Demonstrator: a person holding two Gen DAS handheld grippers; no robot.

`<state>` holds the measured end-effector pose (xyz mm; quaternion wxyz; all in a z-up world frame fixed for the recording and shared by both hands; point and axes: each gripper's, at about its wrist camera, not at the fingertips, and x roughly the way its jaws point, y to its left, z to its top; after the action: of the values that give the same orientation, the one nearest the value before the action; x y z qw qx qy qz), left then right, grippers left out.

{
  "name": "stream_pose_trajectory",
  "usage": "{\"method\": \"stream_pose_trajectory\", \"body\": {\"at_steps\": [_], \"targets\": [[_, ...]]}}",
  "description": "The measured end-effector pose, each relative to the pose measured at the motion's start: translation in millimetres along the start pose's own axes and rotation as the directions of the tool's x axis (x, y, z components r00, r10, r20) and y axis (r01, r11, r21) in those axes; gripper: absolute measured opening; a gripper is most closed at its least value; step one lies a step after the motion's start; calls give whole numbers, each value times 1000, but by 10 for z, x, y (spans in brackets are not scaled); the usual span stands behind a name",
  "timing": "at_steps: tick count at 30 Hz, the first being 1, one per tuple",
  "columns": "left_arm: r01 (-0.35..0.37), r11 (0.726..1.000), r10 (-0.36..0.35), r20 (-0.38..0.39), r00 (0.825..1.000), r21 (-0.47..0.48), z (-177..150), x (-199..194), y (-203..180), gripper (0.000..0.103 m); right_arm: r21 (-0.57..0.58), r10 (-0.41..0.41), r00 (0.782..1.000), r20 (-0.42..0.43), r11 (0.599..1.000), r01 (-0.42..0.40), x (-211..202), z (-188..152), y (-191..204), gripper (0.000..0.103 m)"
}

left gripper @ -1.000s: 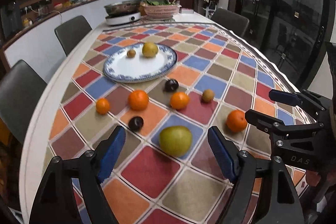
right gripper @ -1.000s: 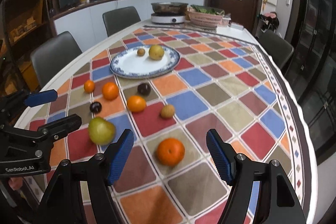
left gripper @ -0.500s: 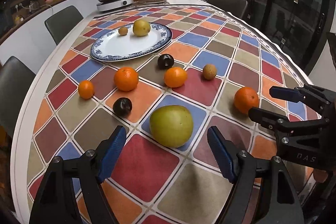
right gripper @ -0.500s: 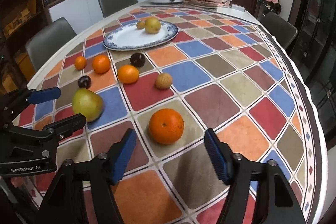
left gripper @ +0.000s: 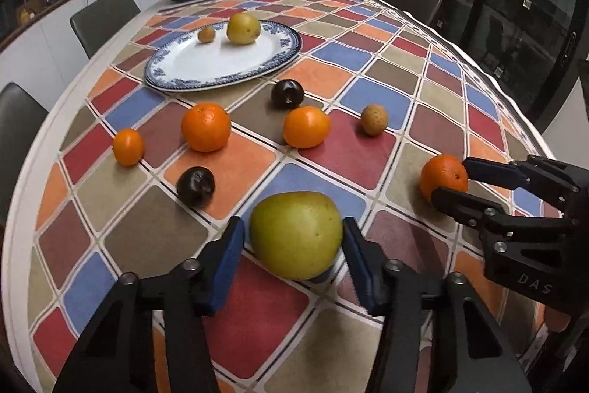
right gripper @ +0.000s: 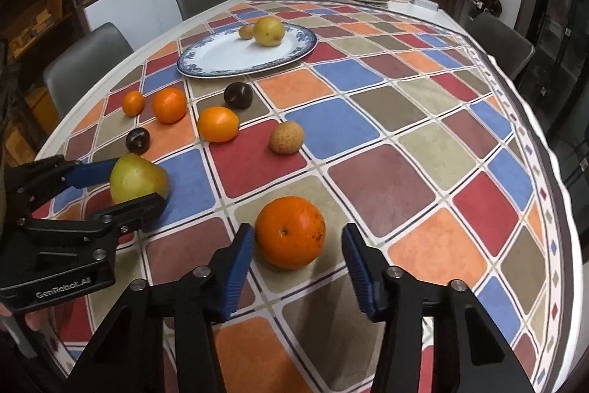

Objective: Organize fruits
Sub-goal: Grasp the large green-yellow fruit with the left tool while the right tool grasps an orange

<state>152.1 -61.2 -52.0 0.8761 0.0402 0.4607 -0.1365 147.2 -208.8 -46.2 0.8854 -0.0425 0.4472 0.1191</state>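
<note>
The biggest risk I could see was a roll. Both fruits were round and sat loose on the checked tablecloth (left gripper: 349,76), so if one pad touched before the other, the fruit might have squirted forward toward the far fruits or off the near edge. The large green pear (left gripper: 296,234) looked too broad for its span to leave much margin.

The left gripper (left gripper: 294,262) stood wide, its blue pads either side of the pear, each just beside the skin; whether they touched I could not tell. The right gripper (right gripper: 298,267) was also wide, bracketing the orange (right gripper: 291,231) with a clear gap on the right pad and less on the left.

Farther off lay the plate (left gripper: 206,69), holding a yellow pear (left gripper: 243,28) and one small brown fruit (left gripper: 206,34).
</note>
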Motion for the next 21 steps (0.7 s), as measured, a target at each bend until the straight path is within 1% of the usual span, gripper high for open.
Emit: {"method": "stream_pose_trajectory", "body": {"at_steps": [3, 6, 17, 21], "targets": [[2, 1000, -2, -1, 1000, -5, 1, 8, -1, 49, -6, 6, 1000, -3, 1000, -6, 27, 15, 7, 47], [0, 1000, 0, 0, 1000, -5, 3, 10, -4, 49, 0, 30, 999, -18, 1000, -30, 67, 20, 10, 42], [-2, 1000, 2, 2, 1000, -6, 3, 2, -4, 49, 4, 32, 1000, -1, 999, -32, 75, 15, 16, 41], [2, 1000, -2, 3, 1000, -8, 0, -11, -12, 49, 1, 22, 1000, 20, 1000, -22, 23, 18, 17, 41]]}}
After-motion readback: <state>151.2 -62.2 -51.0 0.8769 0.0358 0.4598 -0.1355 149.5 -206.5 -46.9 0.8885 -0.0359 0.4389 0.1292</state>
